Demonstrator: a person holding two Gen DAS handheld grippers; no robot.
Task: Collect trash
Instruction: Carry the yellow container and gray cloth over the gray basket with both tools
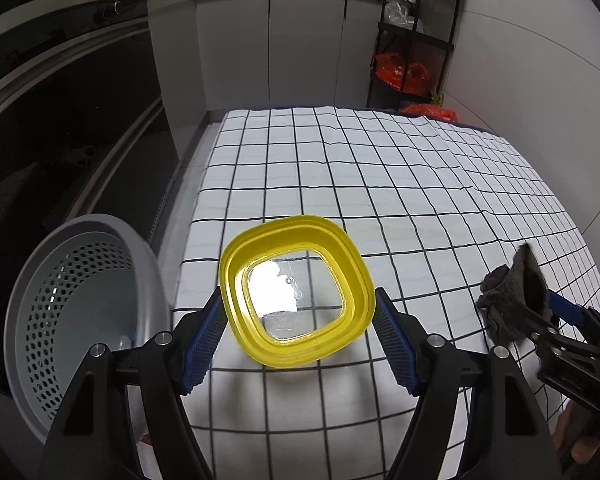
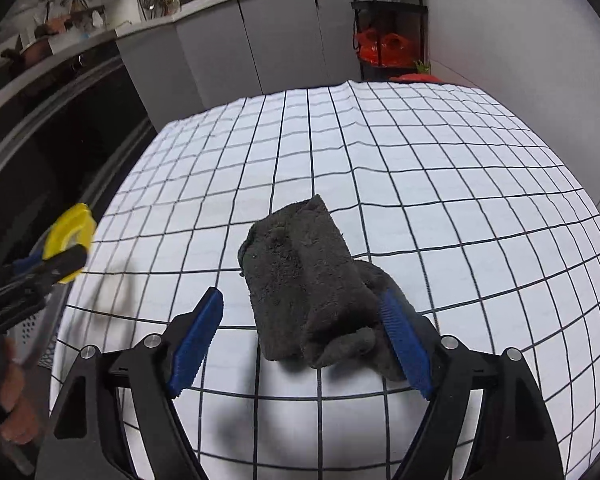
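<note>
My left gripper (image 1: 298, 334) is shut on a yellow square container (image 1: 296, 290) with a clear bottom, held tilted above the checkered tablecloth (image 1: 380, 184), beside the grey perforated bin (image 1: 80, 316). In the right wrist view the container (image 2: 68, 236) shows at the far left. My right gripper (image 2: 304, 344) is open around a dark grey cloth (image 2: 300, 280). The cloth rests against the right finger; the left finger stands apart from it. The cloth also shows in the left wrist view (image 1: 508, 300).
The bin hangs off the table's left edge. A dark oven front (image 1: 60, 120) runs along the left. Grey cabinets (image 1: 268, 48) and a black shelf rack (image 1: 416, 32) with red bags stand beyond the table's far edge.
</note>
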